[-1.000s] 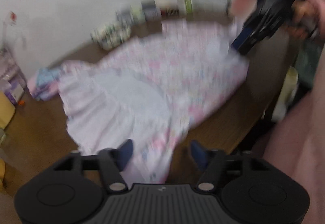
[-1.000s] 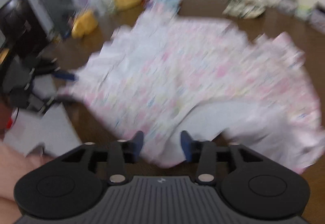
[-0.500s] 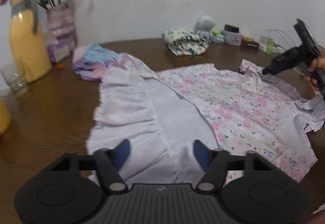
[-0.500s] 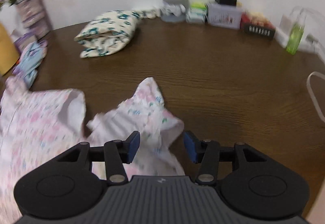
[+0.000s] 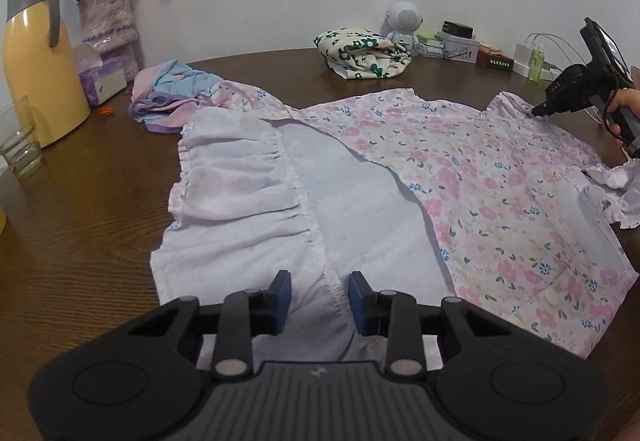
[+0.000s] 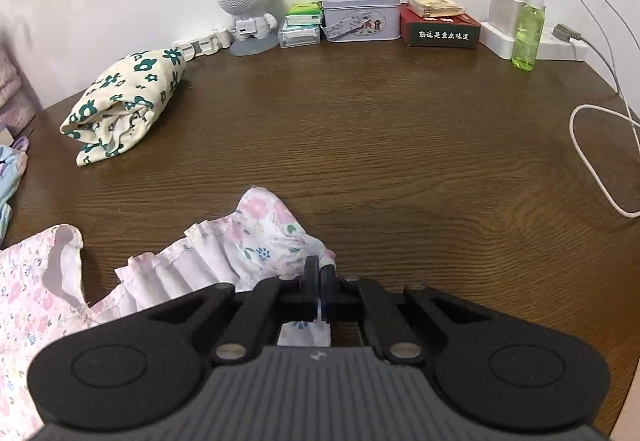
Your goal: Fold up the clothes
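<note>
The near edge of the flowery dress (image 5: 460, 177) is hidden behind the left claw (image 5: 319, 301). The picture's edge cuts off the person's hand (image 5: 628, 113). The words on the red box (image 6: 440, 28) are too small to read.

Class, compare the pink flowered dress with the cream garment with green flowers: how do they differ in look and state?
The pink dress lies spread out flat; the cream garment is already folded into a bundle. The right gripper is shut on the pink dress's sleeve; nothing touches the cream garment. Both are flower-printed and rest on the table.
</note>
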`<state>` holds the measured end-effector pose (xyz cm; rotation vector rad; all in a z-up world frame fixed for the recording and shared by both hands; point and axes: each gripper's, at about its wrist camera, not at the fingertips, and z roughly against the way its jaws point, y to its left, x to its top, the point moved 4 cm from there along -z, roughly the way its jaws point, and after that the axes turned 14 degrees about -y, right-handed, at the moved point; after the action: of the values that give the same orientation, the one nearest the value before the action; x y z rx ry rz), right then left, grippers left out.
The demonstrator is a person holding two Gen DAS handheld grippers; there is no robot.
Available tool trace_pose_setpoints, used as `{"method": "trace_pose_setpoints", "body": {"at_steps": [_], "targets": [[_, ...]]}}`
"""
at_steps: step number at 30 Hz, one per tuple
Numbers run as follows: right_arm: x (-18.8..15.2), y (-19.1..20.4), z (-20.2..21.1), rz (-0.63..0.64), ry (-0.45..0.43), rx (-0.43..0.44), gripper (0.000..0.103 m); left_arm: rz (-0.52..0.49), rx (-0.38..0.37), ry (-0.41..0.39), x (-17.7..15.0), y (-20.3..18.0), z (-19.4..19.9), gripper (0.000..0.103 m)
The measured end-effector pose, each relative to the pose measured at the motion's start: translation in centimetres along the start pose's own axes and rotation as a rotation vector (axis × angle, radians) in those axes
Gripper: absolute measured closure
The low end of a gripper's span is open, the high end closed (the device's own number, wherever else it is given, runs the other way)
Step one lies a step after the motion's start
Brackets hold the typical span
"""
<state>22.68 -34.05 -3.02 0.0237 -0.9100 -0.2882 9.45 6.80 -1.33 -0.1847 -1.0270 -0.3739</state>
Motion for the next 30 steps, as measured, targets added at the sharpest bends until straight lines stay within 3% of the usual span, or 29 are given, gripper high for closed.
{"method": "trace_pose_setpoints", "body": {"at_steps": [1,4,7,9,10,11,13,14,19,21,23,25,28,30], "targets": [[0.0,0.0,0.1,-0.001,0.004,0.012,0.094,0.001,0.002,-0.002,0.0,0.0,0.0,0.072],[0.1,0.4,2.2,-0.003,-0.017,0.063,0.038,0.004,0.008,-0.010,0.0,-0.1,0.1,0.072],[-1.0,0.6,4.4,0.062,-0.030,0.075,0.038,0.005,0.008,-0.018,0.0,0.1,0.0,0.073],[-2.0,0.7,5.1,0.083,-0.008,0.086,0.045,0.005,0.008,-0.022,0.0,0.0,0.0,0.073],[-2.6,0.7,5.3,0.086,0.009,0.096,0.055,0.005,0.009,-0.022,0.0,0.0,0.0,0.073],[-3.1,0.7,5.4,0.087,0.023,0.106,0.075,0.006,0.011,-0.023,0.0,0.0,0.0,0.073],[-3.8,0.4,5.5,0.086,0.045,0.115,0.101,0.006,0.015,-0.023,-0.1,0.0,0.0,0.073],[-3.9,0.2,5.7,0.101,0.040,0.106,0.102,0.006,0.016,-0.023,-0.1,0.0,0.0,0.073],[-3.9,-1.4,6.2,0.113,0.023,0.052,0.102,0.011,0.019,-0.027,-0.2,0.3,0.0,0.073],[-3.9,-1.8,6.8,0.081,0.008,0.050,0.097,0.013,0.021,-0.028,-0.2,0.4,0.0,0.073],[-4.1,-1.8,8.5,0.044,-0.014,0.101,0.078,0.013,0.024,-0.029,-0.2,0.4,0.0,0.073],[-4.8,-1.2,11.1,0.070,-0.056,0.150,0.068,0.015,0.028,-0.029,-0.2,0.4,0.0,0.073],[-6.7,-0.1,14.1,0.131,-0.059,0.218,0.068,0.015,0.032,-0.029,-0.2,0.4,0.0,0.073],[-8.2,0.4,15.2,0.161,-0.032,0.258,0.081,0.016,0.035,-0.028,-0.2,0.3,0.0,0.073]]}}
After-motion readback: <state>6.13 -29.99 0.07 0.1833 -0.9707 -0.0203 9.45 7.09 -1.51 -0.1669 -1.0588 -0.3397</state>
